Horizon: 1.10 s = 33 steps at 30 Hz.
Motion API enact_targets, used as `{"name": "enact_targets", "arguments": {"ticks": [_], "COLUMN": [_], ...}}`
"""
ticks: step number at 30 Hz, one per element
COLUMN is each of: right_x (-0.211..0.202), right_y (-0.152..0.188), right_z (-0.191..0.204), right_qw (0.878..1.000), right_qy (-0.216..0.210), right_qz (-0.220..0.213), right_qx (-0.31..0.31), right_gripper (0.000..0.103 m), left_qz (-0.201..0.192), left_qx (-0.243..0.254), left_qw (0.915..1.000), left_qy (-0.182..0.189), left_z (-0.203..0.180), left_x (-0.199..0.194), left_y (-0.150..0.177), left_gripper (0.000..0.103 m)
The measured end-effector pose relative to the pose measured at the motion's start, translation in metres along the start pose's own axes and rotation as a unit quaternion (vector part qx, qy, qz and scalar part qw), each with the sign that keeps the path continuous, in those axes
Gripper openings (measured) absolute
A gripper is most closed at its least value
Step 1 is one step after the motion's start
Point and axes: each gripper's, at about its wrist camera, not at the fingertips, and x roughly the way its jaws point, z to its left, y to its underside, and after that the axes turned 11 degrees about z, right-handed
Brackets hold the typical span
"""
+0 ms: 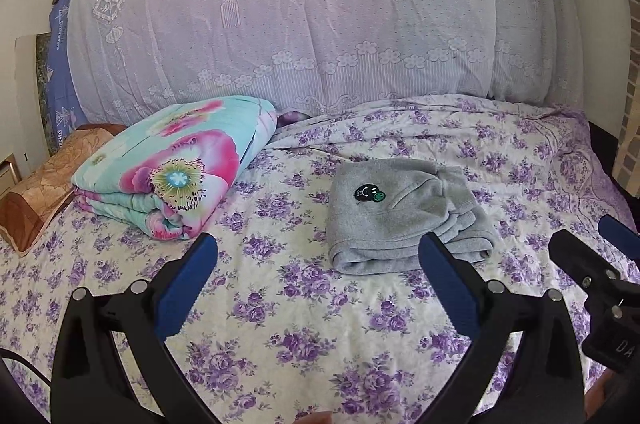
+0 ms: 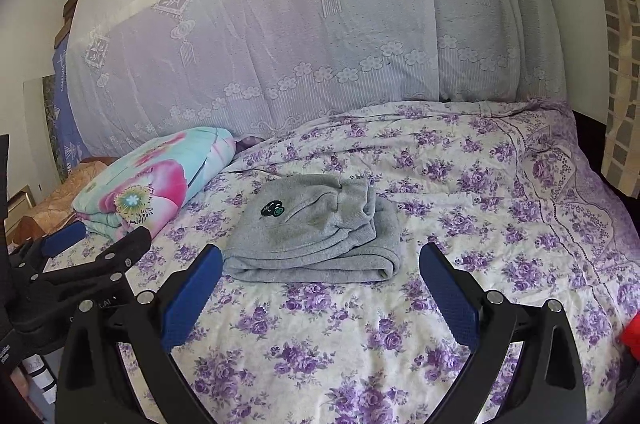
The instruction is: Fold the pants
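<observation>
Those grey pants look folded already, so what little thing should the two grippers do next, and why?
Probably just draw both back and leave it. The grey pants lie in a compact folded stack on the floral bedspread, patch side up. The left gripper and right gripper are both open, holding nothing, short of the bundle. At most, the slightly bunched end could be patted flat.

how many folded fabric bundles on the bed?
2. Grey pants, folded, mid-bed ahead of both open grippers; floral quilt, folded, on their left beside a brown pillow. Others may lie out of view.
</observation>
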Motion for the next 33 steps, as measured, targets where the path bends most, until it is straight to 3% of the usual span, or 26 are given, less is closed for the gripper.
{"name": "enact_targets", "arguments": {"ticks": [25, 30, 33], "right_x": [-0.005, -0.005, -0.006], "right_y": [-0.001, 0.000, -0.001], "right_z": [0.003, 0.003, -0.001], "right_qw": [1.000, 1.000, 1.000], "right_qy": [-0.008, -0.007, -0.007], "right_qz": [0.007, 0.008, 0.006], "right_qx": [-0.002, -0.001, 0.006], "right_gripper": [0.099, 0.099, 0.099], "left_qz": [0.003, -0.039, -0.037], "left_qx": [0.013, 0.014, 0.017], "left_qw": [0.9998, 0.9992, 0.9992], "left_qy": [0.013, -0.004, -0.002], "left_z": [-0.010, -0.010, -0.011], "left_x": [-0.006, -0.015, -0.017], "left_y": [0.006, 0.011, 0.009], "left_gripper": [0.098, 0.098, 0.098]}}
